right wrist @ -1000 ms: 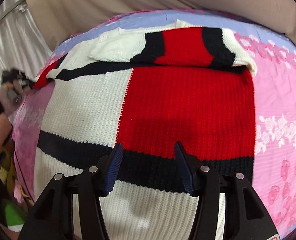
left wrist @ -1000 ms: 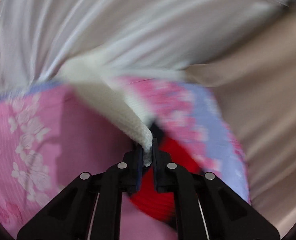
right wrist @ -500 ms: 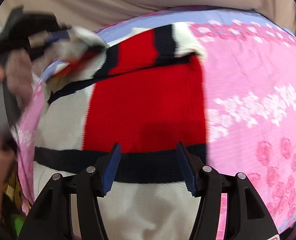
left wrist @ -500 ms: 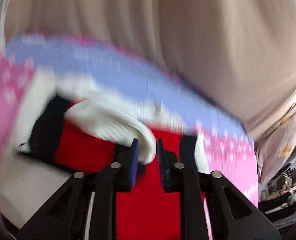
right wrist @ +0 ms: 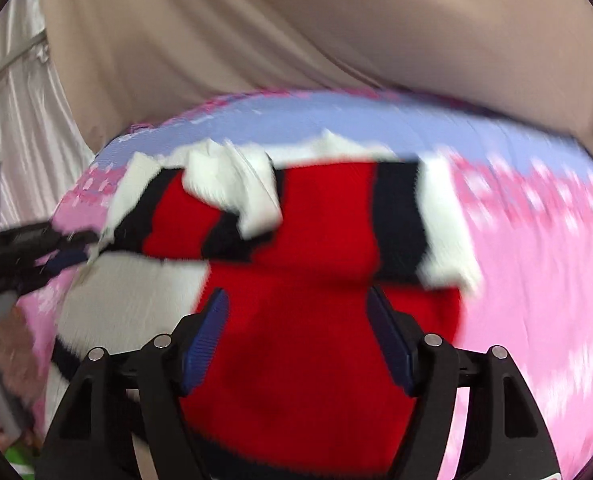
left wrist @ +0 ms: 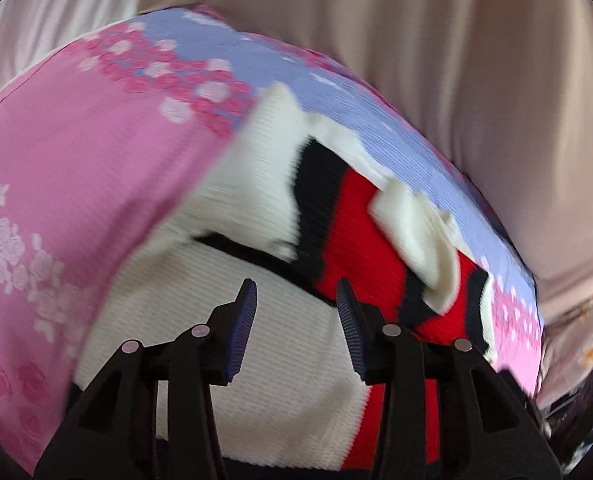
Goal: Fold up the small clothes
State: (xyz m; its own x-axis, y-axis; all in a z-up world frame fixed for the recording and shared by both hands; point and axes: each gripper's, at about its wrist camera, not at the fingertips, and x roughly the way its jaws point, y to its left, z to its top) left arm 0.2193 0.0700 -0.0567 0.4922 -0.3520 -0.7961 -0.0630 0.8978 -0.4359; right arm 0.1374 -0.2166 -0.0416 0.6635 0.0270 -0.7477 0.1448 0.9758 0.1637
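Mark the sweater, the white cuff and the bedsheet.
sweater (right wrist: pixel 316 340): right wrist view, red body panel.
white cuff (left wrist: pixel 424 236): left wrist view, middle of the sleeve end.
bedsheet (left wrist: pixel 96 200): left wrist view, bare pink part.

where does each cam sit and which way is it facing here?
Left wrist: on the left tongs, angled down at the red, white and black knit sweater on the pink floral bedsheet; only its own open black fingers show.
Right wrist: on the right tongs, angled down at the sweater's red panel; its open fingers, plus the left tongs at the left edge.
Shared: sweater with white cuff folded across, sheet.
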